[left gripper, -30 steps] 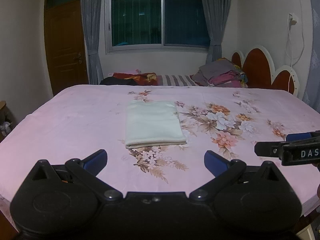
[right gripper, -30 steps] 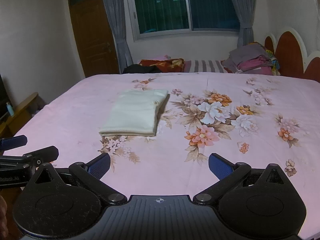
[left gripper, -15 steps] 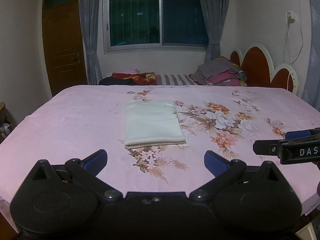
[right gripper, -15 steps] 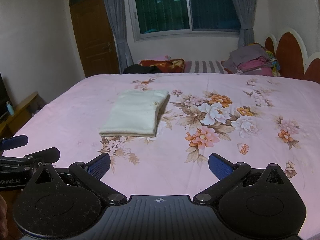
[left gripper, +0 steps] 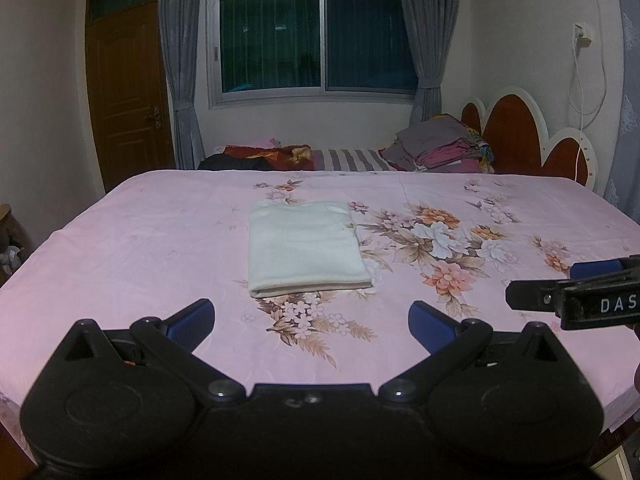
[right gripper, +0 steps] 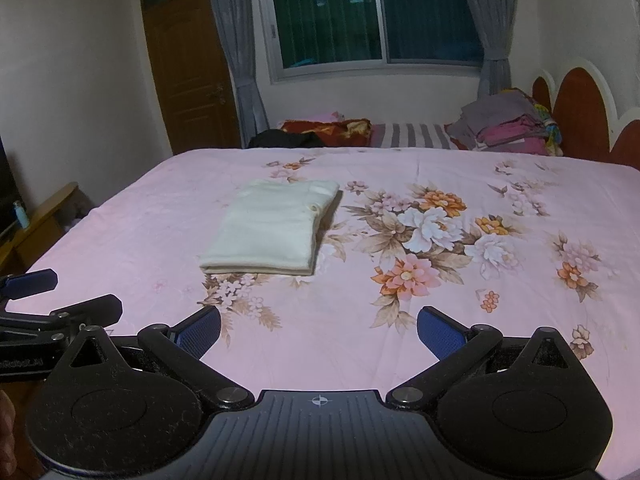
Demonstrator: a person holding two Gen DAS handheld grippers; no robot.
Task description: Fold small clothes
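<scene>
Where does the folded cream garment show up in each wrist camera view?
Left wrist: folded cream garment left of centre on the pink bedsheet.
Right wrist: garment left of centre, seen slanted.
Shared landmark: the window behind the bed.

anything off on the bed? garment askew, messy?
Nothing stands out. The cream folded garment lies flat and squared on the pink floral sheet. Both tools, left and right, are open and empty.
</scene>
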